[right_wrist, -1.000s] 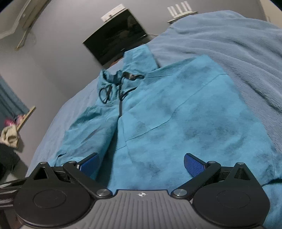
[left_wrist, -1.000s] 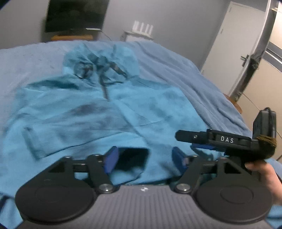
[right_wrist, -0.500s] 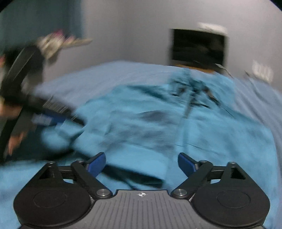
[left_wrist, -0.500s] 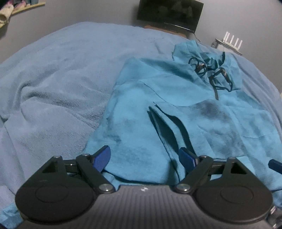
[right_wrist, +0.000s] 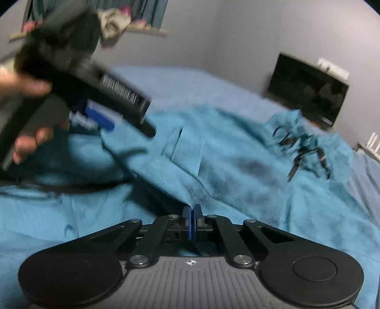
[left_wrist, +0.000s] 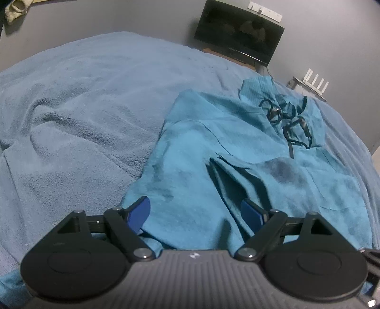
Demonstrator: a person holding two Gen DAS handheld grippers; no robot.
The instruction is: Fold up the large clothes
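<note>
A large teal hooded jacket lies spread on the bed, hood and black drawstrings at the far end. My left gripper is open, its blue pads over the jacket's near left hem, holding nothing. My right gripper is shut, pinching a raised fold of the jacket near the hem. In the right wrist view the left gripper shows blurred at upper left, held by a hand, above the jacket's left side.
The bed is covered by a blue fleece blanket, rumpled at the left. A dark TV stands past the bed's far end, with a white router to its right. Clothes sit on a wall shelf.
My right gripper has closed on a fold of the jacket and lifted it. My left gripper stayed open and swung to the jacket's left side.
</note>
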